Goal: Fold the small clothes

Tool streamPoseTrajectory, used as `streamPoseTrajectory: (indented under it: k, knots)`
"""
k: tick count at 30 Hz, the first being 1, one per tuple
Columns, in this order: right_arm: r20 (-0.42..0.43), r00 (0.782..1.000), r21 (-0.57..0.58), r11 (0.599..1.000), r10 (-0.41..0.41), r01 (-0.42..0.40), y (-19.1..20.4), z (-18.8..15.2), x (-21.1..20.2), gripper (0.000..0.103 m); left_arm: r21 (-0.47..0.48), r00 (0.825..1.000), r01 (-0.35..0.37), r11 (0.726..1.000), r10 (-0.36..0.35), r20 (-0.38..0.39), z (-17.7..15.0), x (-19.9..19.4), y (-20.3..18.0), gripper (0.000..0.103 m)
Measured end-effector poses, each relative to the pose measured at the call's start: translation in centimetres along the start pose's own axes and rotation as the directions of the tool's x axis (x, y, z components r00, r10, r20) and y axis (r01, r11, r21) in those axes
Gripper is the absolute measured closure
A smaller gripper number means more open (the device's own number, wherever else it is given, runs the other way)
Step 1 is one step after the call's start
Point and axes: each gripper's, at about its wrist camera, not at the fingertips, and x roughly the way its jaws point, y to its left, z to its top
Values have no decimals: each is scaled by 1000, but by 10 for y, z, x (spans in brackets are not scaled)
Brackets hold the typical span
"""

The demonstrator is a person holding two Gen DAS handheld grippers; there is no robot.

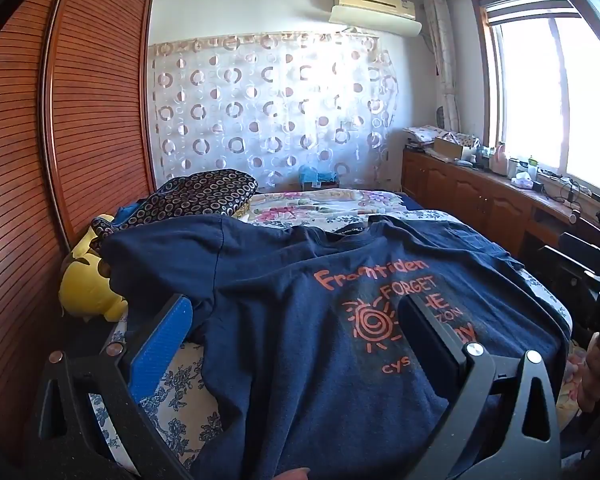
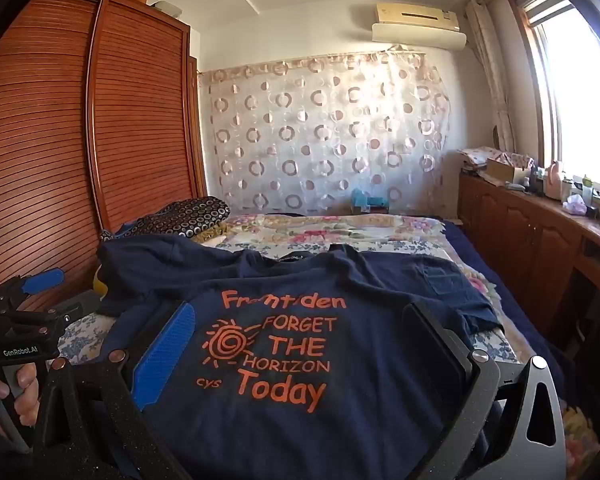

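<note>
A navy T-shirt [image 1: 292, 300] with orange lettering lies spread on the bed, collar at the far end, both sleeves out to the sides. In the right wrist view the same T-shirt [image 2: 300, 360] fills the foreground. My left gripper [image 1: 296, 312] is open, hovering over the shirt's near left part, its blue pad [image 1: 162, 344] beside the left edge. My right gripper [image 2: 300, 320] is open too, its jaws wide on either side of the printed text, nothing pinched. The left gripper [image 2: 40, 280] also shows at the left edge of the right wrist view.
The bed [image 2: 340, 228] has a floral cover. A dark circle-patterned cloth [image 1: 204, 196] and a yellow plush toy [image 1: 88, 284] lie at its left. A slatted wardrobe [image 1: 88, 100] stands left; low wooden cabinets [image 2: 520, 224] with clutter run along the right under the window.
</note>
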Motion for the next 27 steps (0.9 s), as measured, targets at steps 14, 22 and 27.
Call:
streamPoseTrajectory:
  k: [14,22,27]
  knots:
    - [1,1000,-7,1000,-2,2,1,0,1,0,-8,1000,3,1000,-3,-2,0,0,0,0]
    - [1,1000,-7,1000,-2,2,1,0,1,0,-8,1000,3,1000,-3,-1,0,0,0,0]
    - [2,1000,-8,1000,-2,2,1,0,1,0,-9,1000,5,1000,-5,1,0,-1,0,0]
